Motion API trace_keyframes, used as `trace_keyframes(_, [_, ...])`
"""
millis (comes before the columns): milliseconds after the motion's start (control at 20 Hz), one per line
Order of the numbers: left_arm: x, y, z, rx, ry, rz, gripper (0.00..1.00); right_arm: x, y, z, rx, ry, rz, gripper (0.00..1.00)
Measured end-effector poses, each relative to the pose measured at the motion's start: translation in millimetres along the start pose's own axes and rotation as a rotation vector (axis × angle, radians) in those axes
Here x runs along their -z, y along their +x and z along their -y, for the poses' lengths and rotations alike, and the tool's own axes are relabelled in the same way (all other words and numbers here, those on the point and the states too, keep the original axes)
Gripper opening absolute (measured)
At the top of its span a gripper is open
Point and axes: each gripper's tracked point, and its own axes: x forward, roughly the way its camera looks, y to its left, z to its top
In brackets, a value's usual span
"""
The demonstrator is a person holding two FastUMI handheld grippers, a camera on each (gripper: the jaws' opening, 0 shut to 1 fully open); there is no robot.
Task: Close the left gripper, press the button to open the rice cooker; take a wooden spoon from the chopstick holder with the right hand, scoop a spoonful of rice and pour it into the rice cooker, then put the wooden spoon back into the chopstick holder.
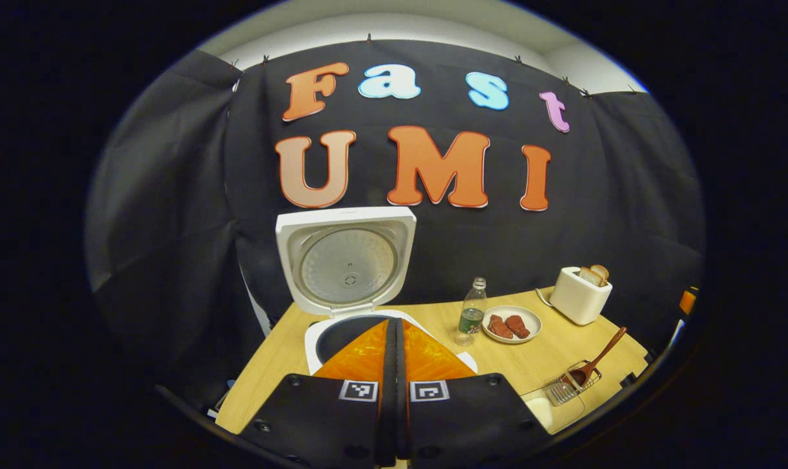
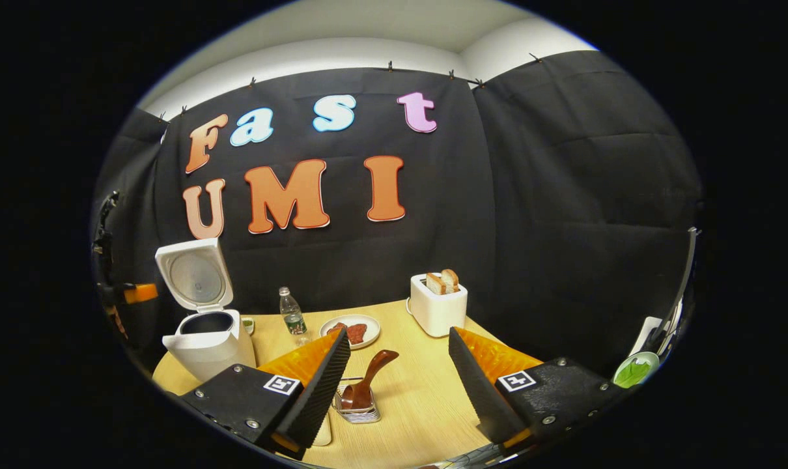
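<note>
Rice cooker (image 1: 342,306) lid up; left gripper (image 1: 397,339) jaws together, empty; right gripper (image 2: 399,365) jaws wide, empty.

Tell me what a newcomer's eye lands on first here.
The white rice cooker at the table's left end, lid standing wide open. Next, the left tongs shut, right in front of its pot. In the right gripper view, the right tongs gape open above the wooden spoon resting in the wire chopstick holder.
</note>
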Motion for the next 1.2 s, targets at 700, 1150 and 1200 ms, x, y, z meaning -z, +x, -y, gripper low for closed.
trace_keyframes(700, [-4.1,-74.2,-63.6,-0.113,-0.041,0.053,0.05,108.9,99.3,-33.9,-0.094,0.182,-0.263,0.93])
trace_keyframes(1150, [-7.5,-100.0,-95.5,-0.158,-0.062,0.077,0.05,138.8,139.9,-45.2,-0.109,0.294,-0.352,0.79])
trace_keyframes(1200, [-5.2,-100.9,-95.9,-0.153,-0.056,0.073,0.05,141.1,141.6,-46.3,-0.114,0.31,-0.36,0.77])
